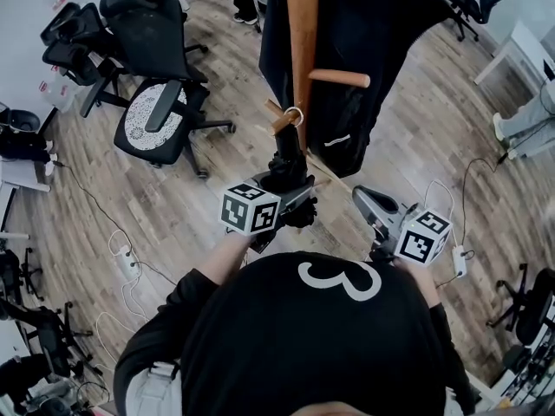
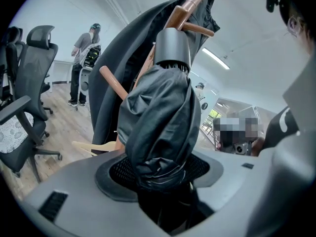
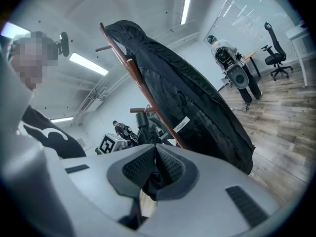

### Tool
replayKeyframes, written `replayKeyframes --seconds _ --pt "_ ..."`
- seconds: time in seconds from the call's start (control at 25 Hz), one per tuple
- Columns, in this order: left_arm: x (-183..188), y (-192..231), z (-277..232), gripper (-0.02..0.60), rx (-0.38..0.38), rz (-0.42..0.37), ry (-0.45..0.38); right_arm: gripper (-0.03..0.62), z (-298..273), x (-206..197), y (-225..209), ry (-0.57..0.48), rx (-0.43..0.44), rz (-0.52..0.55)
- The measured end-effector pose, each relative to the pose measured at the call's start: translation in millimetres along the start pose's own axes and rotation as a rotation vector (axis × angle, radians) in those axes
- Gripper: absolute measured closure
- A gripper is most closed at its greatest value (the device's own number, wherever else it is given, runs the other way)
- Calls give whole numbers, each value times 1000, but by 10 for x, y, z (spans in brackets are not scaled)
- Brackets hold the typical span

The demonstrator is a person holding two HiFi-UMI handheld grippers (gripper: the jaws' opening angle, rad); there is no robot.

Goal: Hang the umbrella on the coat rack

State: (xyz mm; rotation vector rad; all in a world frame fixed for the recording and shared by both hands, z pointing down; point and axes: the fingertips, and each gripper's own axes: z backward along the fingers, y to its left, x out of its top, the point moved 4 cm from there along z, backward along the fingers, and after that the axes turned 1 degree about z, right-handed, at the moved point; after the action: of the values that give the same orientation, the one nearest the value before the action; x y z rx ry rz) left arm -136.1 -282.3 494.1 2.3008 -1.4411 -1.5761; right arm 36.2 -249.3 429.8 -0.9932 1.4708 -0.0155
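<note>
The bundled black canopy of the umbrella [image 2: 158, 122] is clamped between the ribbed pads [image 2: 121, 171] of the left gripper [image 2: 163, 179], whose jaws are closed tightly on the fabric. From that grip the umbrella is seen to run straight up and away from the fingers. It ends in a grey cylindrical handle [image 2: 173, 46] that is raised close to the wooden coat rack [image 2: 190, 6].

The jaws of the right gripper [image 3: 154, 157] are brought together, and the pads [image 3: 136, 164] meet at their tips. Nothing is clearly held there, though a dark sliver low in the gap cannot be identified. In the head view this gripper [image 1: 371, 202] is held apart from the umbrella [image 1: 286, 165], off to its right, so no share of the load appears to be taken by it.

Farther out, a pale loop [image 1: 295, 115] at the umbrella's top is seen at the tip of a short lower peg [image 1: 279, 120] of the rack [image 1: 302, 24]. It appears to be ringed round the peg's end, but whether it is fully over cannot be settled. A dark coat [image 1: 364, 59] is hung on the rack behind.

The task is judged to be at a late stage, as the umbrella is lifted and presented to the peg. The hanging is not finished, since the weight is borne by the left gripper. Left to do are seating the loop on the peg and opening the jaws.
</note>
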Motion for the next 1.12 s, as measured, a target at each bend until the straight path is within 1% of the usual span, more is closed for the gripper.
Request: replayKeyframes --seconds 0.32,0.44,0.52,0.68,0.88,1.12 --pt "-26 109 -146 308 47 -34 23 566 74 1 -59 11 -24 -9" --pt "-43 152 -188 308 61 -29 21 566 70 -5 -72 20 -24 -10" --pt "-52 191 -209 308 84 -32 16 566 68 -12 -74 26 -22 -12" --pt "-38 263 -250 308 136 -58 -11 566 110 7 -70 14 -4 -46" --pt "-24 352 -326 308 196 -104 -57 566 180 11 -87 7 -16 -49" --pt "13 397 -392 307 230 -130 -99 566 306 -15 -111 11 -30 -55"
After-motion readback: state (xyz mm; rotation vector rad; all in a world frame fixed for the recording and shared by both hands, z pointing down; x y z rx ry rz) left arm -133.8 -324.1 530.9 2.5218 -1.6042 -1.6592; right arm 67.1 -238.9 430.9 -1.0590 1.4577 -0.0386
